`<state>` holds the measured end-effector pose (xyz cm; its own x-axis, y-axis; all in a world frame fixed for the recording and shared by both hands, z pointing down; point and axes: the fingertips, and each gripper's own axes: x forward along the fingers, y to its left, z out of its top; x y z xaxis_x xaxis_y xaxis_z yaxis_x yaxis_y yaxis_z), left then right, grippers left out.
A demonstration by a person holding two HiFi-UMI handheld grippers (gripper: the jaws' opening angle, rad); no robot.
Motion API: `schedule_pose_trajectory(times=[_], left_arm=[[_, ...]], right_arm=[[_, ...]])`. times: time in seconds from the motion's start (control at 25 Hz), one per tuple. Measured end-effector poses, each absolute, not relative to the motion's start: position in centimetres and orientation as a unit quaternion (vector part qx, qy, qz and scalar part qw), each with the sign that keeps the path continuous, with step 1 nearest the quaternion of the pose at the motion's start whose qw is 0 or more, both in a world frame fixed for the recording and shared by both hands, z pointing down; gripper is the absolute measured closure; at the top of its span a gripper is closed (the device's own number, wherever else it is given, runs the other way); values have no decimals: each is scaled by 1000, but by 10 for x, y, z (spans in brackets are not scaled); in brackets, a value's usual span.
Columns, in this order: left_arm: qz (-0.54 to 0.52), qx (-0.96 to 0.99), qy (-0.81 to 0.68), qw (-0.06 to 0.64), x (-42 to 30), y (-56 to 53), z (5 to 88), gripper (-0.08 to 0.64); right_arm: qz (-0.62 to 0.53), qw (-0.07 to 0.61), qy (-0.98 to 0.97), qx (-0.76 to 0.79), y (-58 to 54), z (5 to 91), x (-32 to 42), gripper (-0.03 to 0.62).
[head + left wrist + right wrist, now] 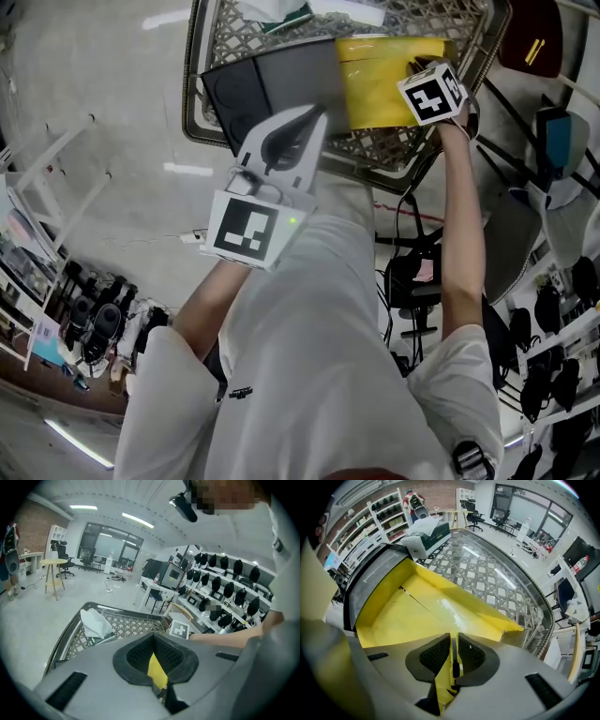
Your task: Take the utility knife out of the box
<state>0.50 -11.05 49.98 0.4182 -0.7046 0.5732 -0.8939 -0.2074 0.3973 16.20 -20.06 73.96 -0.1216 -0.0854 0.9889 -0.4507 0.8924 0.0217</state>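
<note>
Wire-lattice basket (497,578), glossy yellow box (408,616), right hand-held gripper (454,641) pinching slim utility knife (455,663)

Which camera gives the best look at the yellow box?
The right gripper view: the box lies open, its yellow inside plainly shown. The head view shows one yellow face, partly covered. The left gripper view shows only a yellow sliver between its jaws.

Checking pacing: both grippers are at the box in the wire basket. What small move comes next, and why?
Probably spread the yellow flaps: the left gripper and right gripper each seem to pinch one, and no utility knife shows yet.
</note>
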Motion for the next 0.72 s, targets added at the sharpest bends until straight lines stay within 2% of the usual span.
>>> schedule_pose_trajectory(times=[0.24,0.72], left_arm=[[135,766,-521,352,6,-105,500,558],[143,775,-513,340,-3,-92,496,558]], right_arm=[[176,627,-737,179,-203,739,158,552],[163,595,-750,238,-204,724,166,552]])
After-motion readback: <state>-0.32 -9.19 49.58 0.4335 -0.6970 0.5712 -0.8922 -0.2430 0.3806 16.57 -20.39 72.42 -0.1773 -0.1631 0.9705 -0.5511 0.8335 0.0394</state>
